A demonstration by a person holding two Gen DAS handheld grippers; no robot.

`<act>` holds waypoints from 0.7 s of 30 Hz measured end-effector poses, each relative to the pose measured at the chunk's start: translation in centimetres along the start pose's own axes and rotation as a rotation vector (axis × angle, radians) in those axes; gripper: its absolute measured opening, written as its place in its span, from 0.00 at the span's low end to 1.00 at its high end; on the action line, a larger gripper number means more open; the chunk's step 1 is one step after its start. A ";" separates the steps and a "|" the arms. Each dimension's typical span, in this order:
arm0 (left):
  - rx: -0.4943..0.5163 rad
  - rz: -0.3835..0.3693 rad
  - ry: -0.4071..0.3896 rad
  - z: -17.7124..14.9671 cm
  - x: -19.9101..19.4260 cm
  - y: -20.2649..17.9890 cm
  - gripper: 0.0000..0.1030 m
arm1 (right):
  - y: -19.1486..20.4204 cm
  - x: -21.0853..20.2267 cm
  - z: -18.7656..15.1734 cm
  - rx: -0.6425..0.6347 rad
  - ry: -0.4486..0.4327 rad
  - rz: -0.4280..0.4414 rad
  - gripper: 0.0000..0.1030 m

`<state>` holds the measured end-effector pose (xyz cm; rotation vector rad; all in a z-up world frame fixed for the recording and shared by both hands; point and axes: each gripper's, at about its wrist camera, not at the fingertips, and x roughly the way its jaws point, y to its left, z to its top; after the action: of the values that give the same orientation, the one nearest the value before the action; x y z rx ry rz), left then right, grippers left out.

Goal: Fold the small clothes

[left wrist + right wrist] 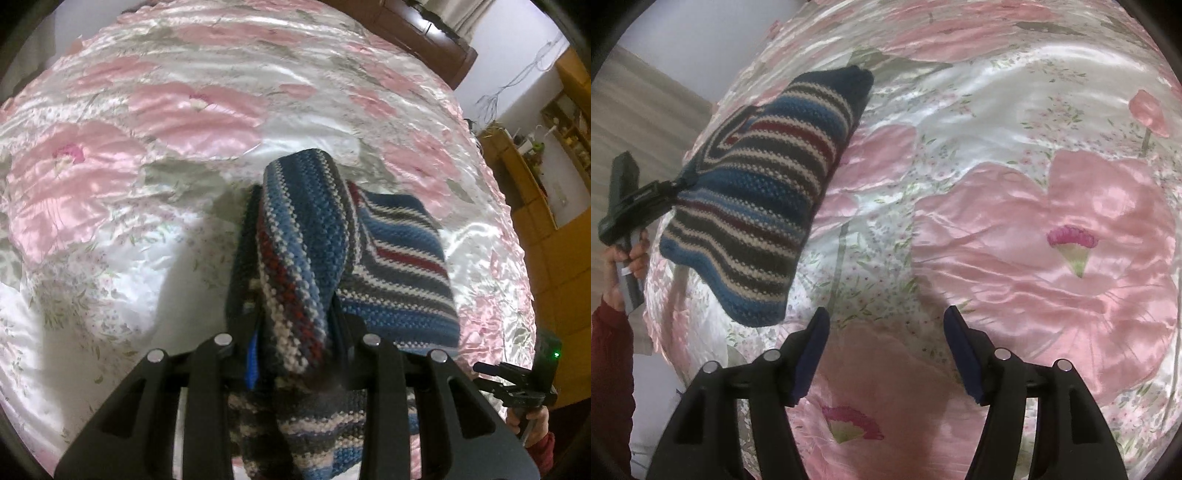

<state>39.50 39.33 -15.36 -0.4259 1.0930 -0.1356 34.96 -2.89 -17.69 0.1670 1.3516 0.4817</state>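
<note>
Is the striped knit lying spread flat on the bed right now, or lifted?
Lifted. The left gripper is shut on the striped knit, which hangs bunched above the floral bedspread. Right gripper is open and empty.

Coarse, matt striped knit of the sweater (306, 236), nubbly and woolly. Glossy, wrinkled satin on the bedspread (1015, 229), bright with sheen. Matt black plastic on the left gripper (295, 350) and right gripper (886, 354), with shiny metal pins. Polished dark wood on the headboard (413, 33), upper right.

Your left hand-held gripper (295, 280) was clamped on knit fabric; your right hand-held gripper (884, 350) hung with jaws apart.
</note>
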 end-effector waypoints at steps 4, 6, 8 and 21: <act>0.046 0.075 0.017 -0.9 2.5 0.8 0.30 | 1.2 0.6 0.1 -0.016 0.006 0.013 0.63; 0.045 0.083 0.007 -1.3 3.2 1.3 0.31 | 1.7 0.8 0.0 -0.025 0.009 0.013 0.63; 0.029 0.071 0.000 -1.4 3.3 1.6 0.33 | 2.2 1.0 0.0 -0.039 0.016 0.009 0.63; 0.090 0.124 -0.002 -5.9 -4.5 -0.7 0.68 | 6.1 1.3 0.5 -0.092 0.007 0.047 0.65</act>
<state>32.32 38.51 -13.65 -0.2771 1.1043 -0.0748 34.19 3.15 -16.42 0.1219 1.3320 0.5834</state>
